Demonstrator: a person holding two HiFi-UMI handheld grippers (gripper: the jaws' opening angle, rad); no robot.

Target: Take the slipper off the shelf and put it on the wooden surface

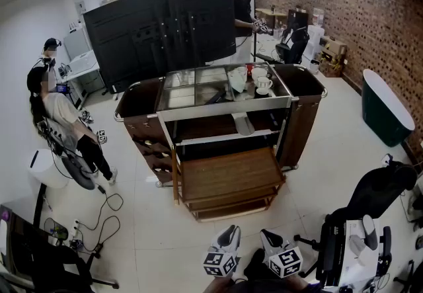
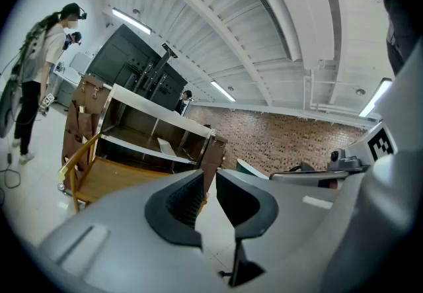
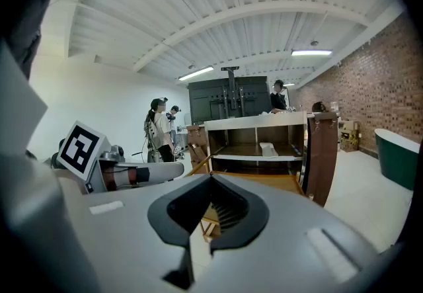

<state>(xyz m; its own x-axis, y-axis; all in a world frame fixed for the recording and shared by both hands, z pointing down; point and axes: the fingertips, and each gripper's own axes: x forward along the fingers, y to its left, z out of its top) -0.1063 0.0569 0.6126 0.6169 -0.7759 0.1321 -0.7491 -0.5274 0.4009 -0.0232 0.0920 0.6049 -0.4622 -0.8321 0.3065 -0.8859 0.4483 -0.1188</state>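
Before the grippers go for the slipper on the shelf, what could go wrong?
The slipper lies under the top of the cart, so a gripper reaching in may strike the frame. The left gripper has its jaws barely apart and the right gripper looks shut. Unopened, they might push the slipper back rather than grasp it.

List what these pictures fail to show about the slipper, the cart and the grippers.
Slipper: head view, too small to tell one from a pair; the cart's top tray overhangs its far end.
Things on that tray: head view, too small to name; both gripper views look from below its rim.
Left gripper and right gripper: head view, too small and foreshortened to read the jaw gaps.
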